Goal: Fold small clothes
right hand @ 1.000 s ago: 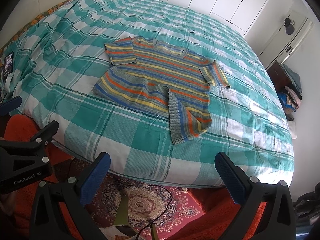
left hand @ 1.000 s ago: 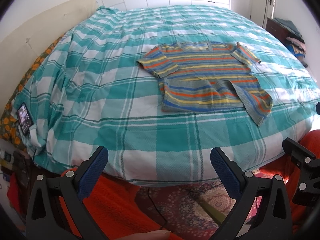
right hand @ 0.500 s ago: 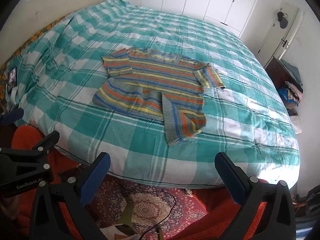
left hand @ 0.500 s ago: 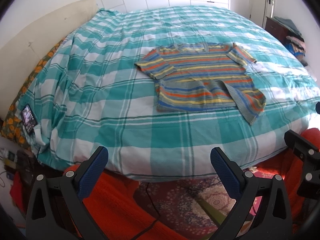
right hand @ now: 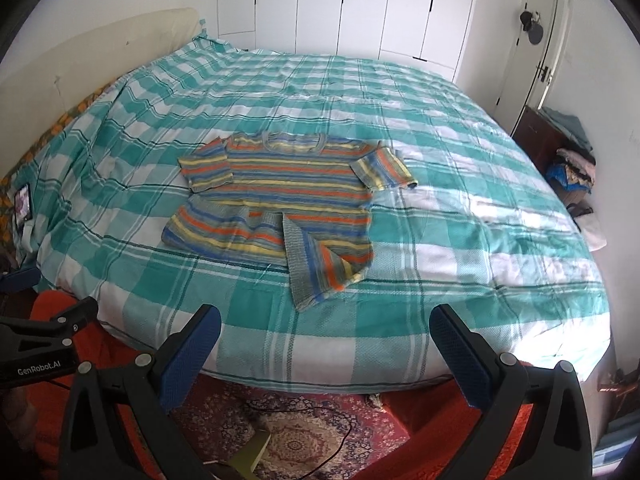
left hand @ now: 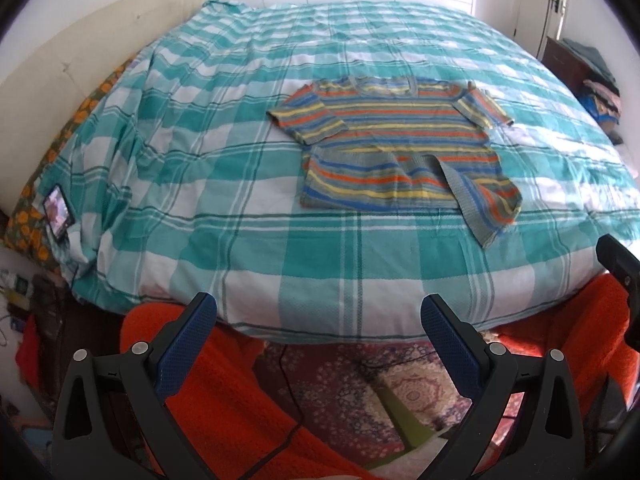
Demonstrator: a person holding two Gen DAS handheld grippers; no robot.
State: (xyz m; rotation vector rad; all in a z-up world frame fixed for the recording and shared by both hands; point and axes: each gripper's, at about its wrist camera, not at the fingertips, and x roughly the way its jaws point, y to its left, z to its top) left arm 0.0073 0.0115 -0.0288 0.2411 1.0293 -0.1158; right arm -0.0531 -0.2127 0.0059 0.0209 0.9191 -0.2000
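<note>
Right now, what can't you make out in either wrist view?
- Striped sweater: its hem is folded up and a corner flipped, so the fabric beneath is hidden in both views.
- Phone at the bed's side: screen content too small.
- Clothes pile by the door: items blurred at the fisheye edge.
- Right gripper: open; the hand holding it is out of frame.

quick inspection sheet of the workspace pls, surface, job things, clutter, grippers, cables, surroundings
surface: bed under a teal and white checked cover, lightly creased
job's things: striped knit top lying spread out, hem partly turned up, near corner flipped over
clutter: phone at the bed's left edge
grippers: left gripper and right gripper both open, empty, off the bed's near edge
cables: thin dark cable on the patterned rug
surroundings: white wardrobe doors, door, side stand with piled clothes
</note>
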